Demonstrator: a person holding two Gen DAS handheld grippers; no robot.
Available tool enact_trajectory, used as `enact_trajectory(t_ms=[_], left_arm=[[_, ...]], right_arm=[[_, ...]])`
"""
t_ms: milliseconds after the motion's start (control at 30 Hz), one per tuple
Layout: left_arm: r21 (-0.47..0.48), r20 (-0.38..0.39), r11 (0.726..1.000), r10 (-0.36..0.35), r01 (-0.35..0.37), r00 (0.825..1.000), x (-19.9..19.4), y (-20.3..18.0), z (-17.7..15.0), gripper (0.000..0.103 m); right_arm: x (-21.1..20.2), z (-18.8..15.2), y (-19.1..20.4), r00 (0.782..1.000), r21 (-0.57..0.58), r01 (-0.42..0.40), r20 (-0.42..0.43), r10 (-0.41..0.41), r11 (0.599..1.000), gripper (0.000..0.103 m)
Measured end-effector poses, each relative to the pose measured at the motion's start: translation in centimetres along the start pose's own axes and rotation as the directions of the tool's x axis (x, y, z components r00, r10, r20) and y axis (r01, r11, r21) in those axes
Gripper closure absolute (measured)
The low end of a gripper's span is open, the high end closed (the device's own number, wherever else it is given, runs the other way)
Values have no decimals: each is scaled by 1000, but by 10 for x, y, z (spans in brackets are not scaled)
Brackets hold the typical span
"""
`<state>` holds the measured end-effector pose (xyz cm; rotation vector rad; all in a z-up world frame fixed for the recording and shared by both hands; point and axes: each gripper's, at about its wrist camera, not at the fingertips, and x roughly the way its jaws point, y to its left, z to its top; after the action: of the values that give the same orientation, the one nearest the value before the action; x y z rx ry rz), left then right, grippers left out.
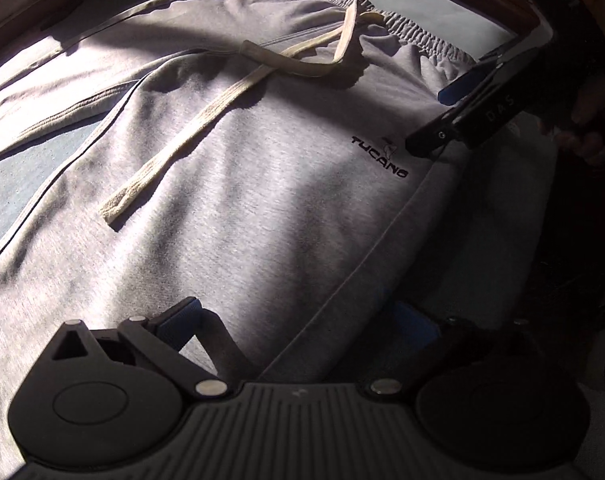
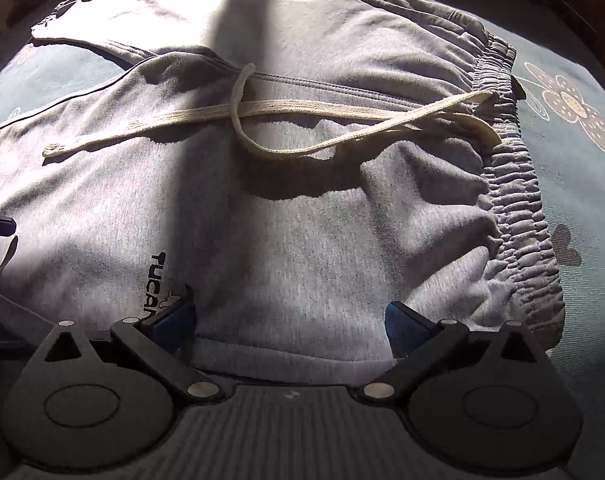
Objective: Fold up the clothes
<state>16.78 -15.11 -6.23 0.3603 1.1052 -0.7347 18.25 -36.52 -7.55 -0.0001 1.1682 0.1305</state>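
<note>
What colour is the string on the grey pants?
The flat drawstring is cream, clearest in the right wrist view.

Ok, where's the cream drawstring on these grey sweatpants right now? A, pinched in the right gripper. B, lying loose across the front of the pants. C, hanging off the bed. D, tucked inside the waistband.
B: the drawstring lies loose across the front of the sweatpants, in neither gripper.

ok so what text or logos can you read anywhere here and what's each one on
"TUCANO": black print on the grey sweatpants, a small bird logo beside it.
"DAS": faint letters on the black body of the right tongs, hard to be sure of.
No other text; the blue sheet has flower prints only.
</note>
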Motion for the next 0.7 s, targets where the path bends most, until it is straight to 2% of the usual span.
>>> enact_trajectory(t_ms=[167,200,333,433,500,567,633,700], left_arm=[[29,-57,998,-50,51,997,-19,-8,-10,3],[29,-55,999,-40,42,998,-25,-6,-10,3],[-2,-42,999,46,-46,998,-46,17,-9,2],[-73,-41,986,150,-153,988,-56,47,-19,2],[-132,-56,966,217,-223,974,-59,68,-27,2],[-222,-81,935,265,-277,961,-61,92,-38,2],[-343,-108,884,299,-318,948,-64,118,-51,2],[-446,-125,822,335,-355,934,-71,140,-64,2]], right_arm=[[-10,-7,-2,999,-33,-2,-52,0,999,0],[-10,-4,-1,998,-38,4,-64,-7,999,0],[-7,2,-2,996,3,21,-83,-21,1000,0],[-11,7,5,996,-5,55,-64,-55,998,1],[-20,12,16,998,-42,55,-20,-56,998,1],[-26,17,34,998,-100,49,31,-46,994,0],[-28,23,56,998,-150,24,60,-15,988,1],[-26,29,80,997,-197,-3,77,19,980,1]])
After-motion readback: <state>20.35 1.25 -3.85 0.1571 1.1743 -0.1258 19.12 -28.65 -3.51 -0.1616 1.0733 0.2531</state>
